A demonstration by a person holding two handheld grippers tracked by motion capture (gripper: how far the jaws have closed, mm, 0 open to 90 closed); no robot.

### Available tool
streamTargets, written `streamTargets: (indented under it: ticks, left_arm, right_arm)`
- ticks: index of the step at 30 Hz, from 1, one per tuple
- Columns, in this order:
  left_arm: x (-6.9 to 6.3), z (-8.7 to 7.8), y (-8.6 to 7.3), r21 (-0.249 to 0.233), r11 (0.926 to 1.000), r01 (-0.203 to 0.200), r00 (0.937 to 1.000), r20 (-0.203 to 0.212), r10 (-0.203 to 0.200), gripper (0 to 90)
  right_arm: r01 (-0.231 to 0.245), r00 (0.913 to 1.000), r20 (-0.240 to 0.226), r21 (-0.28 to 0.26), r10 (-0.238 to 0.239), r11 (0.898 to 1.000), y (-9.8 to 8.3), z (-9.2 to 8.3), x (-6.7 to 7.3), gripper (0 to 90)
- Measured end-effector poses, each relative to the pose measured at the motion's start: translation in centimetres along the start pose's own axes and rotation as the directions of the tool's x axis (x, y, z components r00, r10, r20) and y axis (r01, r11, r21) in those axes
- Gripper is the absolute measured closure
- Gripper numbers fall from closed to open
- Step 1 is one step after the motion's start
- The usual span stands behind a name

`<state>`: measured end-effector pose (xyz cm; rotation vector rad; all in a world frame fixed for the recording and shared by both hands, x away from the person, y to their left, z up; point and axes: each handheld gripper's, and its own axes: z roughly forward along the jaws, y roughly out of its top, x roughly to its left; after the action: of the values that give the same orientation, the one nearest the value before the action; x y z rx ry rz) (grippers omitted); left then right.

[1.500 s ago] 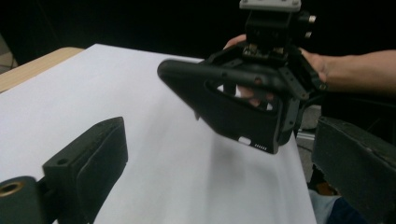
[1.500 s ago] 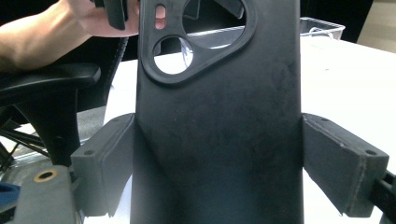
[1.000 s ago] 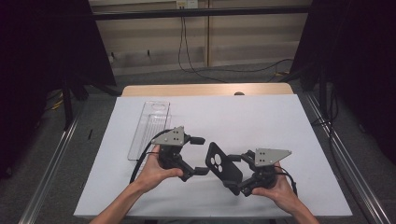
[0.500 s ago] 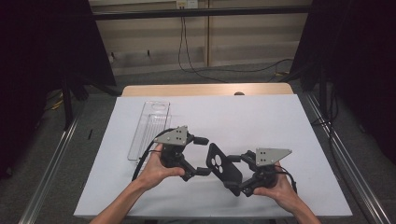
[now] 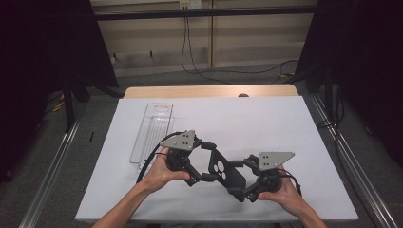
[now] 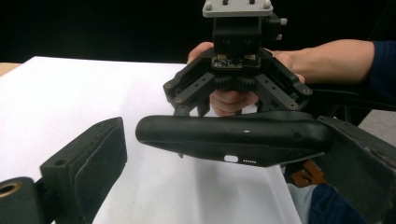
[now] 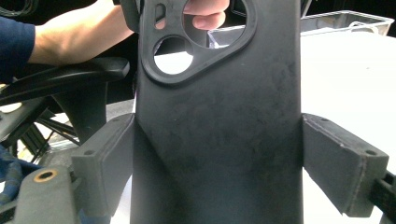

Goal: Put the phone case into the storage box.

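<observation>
A black phone case [image 5: 225, 171] with a camera cut-out hangs just above the white table between the two grippers. My right gripper [image 5: 240, 179] is shut across the case's width; in the right gripper view both pads [image 7: 112, 154] press the sides of the case [image 7: 215, 116]. My left gripper [image 5: 209, 162] straddles the case's other end. In the left gripper view the case [image 6: 233, 137] shows edge-on between the jaws. A narrow gap separates it from the left pad [image 6: 100, 154], and the other jaw sits at its right end. Behind it is the right gripper [image 6: 238, 70], held by a hand.
A clear plastic tray [image 5: 152, 130] lies on the white table cover [image 5: 266, 118] to the left, just beyond my left hand. A wooden strip [image 5: 209, 91] runs along the table's far edge. Metal rails flank both sides, and cables cross the floor behind.
</observation>
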<state>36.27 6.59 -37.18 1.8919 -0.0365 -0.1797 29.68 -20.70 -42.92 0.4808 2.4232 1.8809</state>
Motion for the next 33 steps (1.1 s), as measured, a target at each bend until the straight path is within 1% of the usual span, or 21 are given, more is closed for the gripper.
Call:
streamTargets:
  ticks: [4, 6, 8, 10, 16, 19, 21, 23, 25, 27, 29, 31, 33]
  left_arm:
    - [0.08, 0.18, -0.11, 0.000, 1.0000, -0.008, 0.9997, 0.023, 0.008, 4.5]
    - [0.06, 0.35, -0.19, 0.000, 1.0000, 0.000, 0.9993, 0.038, 0.000, 5.8]
    - [0.05, 0.49, -0.23, -0.002, 0.9999, -0.016, 0.9986, 0.050, 0.016, 8.2]
    - [-0.06, 0.62, -0.23, -0.009, 0.9998, -0.017, 0.9982, 0.057, 0.017, 10.1]
    - [-0.05, 0.53, -0.20, -0.018, 0.9996, -0.020, 0.9973, 0.070, 0.022, 10.7]
    - [0.02, 0.48, -0.23, -0.024, 0.9996, -0.014, 0.9966, 0.080, 0.016, 10.9]
    - [0.10, 0.42, -0.25, -0.034, 0.9994, 0.008, 0.9962, 0.086, -0.005, 11.4]
    - [0.09, 0.44, -0.24, -0.036, 0.9992, 0.015, 0.9962, 0.087, -0.012, 11.6]
    - [0.06, 0.48, -0.22, -0.032, 0.9994, 0.012, 0.9963, 0.086, -0.010, 11.8]
    - [0.04, 0.47, -0.20, -0.035, 0.9992, 0.019, 0.9962, 0.085, -0.016, 12.2]
    - [0.03, 0.47, -0.17, -0.034, 0.9993, 0.019, 0.9967, 0.080, -0.016, 12.5]
    - [0.01, 0.47, -0.17, -0.035, 0.9991, 0.025, 0.9969, 0.076, -0.022, 12.8]
    - [0.00, 0.48, -0.16, -0.033, 0.9992, 0.021, 0.9973, 0.071, -0.018, 13.1]
  right_arm:
    - [-0.001, 0.9999, -0.013, 0.000, 0.001, 1.000, -0.06, 0.06, -0.01, 14.3]
    - [0.001, 0.9999, -0.015, 0.003, 0.000, 1.000, -0.07, 0.07, 0.01, 14.3]
    - [0.001, 0.9998, -0.018, 0.001, -0.001, 1.000, -0.07, 0.05, 0.06, 14.3]
    - [0.000, 0.9998, -0.020, 0.001, 0.000, 1.000, -0.06, 0.01, 0.09, 14.3]
    - [-0.006, 0.9995, -0.032, -0.007, 0.006, 1.000, -0.08, -0.07, 0.11, 14.3]
    - [-0.003, 0.9993, -0.037, -0.003, 0.003, 1.000, -0.09, -0.04, 0.08, 14.3]
    - [-0.001, 0.9993, -0.038, -0.005, 0.001, 1.000, -0.07, -0.06, 0.07, 14.4]
    - [0.003, 0.9995, -0.032, -0.003, -0.003, 1.000, -0.05, -0.06, 0.07, 14.4]
    - [0.005, 0.9993, -0.037, -0.001, -0.005, 1.000, -0.09, -0.07, 0.05, 14.4]
    - [0.002, 0.9992, -0.040, -0.003, -0.002, 1.000, -0.11, -0.04, 0.06, 14.4]
    - [0.001, 0.9993, -0.036, -0.004, -0.001, 1.000, -0.08, -0.05, 0.04, 14.4]
    - [0.011, 0.9995, -0.029, -0.002, -0.011, 1.000, -0.06, -0.06, 0.03, 14.4]
    - [0.015, 0.9996, -0.024, 0.000, -0.015, 1.000, -0.06, -0.07, 0.04, 14.3]
